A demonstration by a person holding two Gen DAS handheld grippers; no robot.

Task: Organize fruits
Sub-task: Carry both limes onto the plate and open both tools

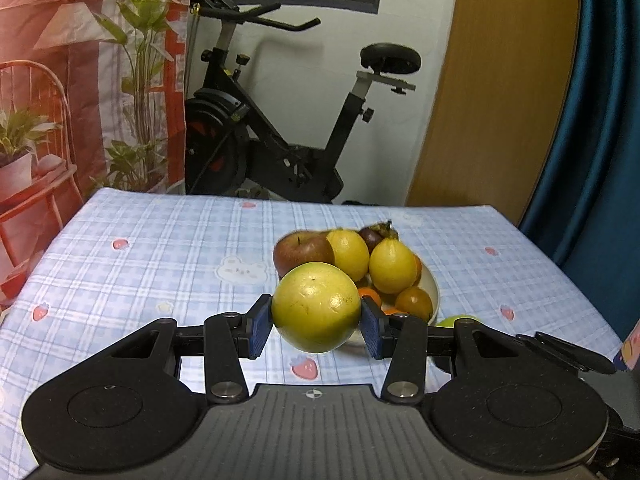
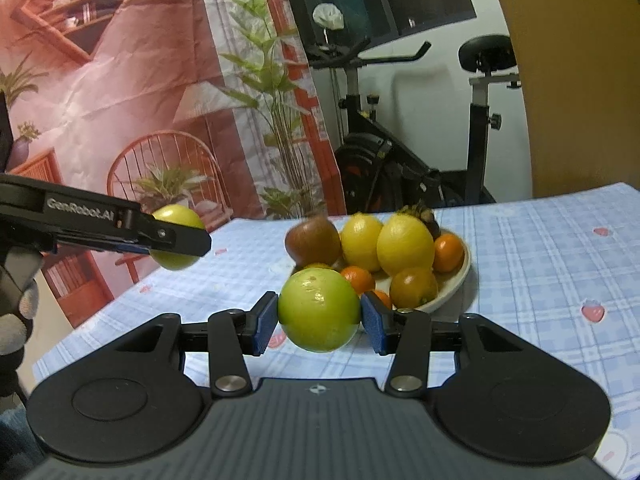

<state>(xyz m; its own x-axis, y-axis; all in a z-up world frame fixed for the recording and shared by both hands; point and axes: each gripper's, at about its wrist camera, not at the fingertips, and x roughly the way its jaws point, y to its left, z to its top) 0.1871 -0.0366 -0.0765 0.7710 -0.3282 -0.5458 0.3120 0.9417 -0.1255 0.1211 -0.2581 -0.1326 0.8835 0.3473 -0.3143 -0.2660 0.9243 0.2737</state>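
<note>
A yellow-green fruit (image 1: 316, 307) is being gripped by the left gripper (image 1: 316, 326), above the checked tablecloth (image 1: 140, 256). A green fruit (image 2: 319, 311) is being clamped by the right gripper (image 2: 319, 322), near the piled fruit plate (image 2: 460, 276).

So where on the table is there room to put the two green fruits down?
Bare tablecloth stretches left of the bowl, out to the table's left edge. More cloth lies right of the bowl. The bowl itself is crowded: lemons, an apple and oranges are heaped in it. Each gripper, left and right, holds a green fruit.
</note>
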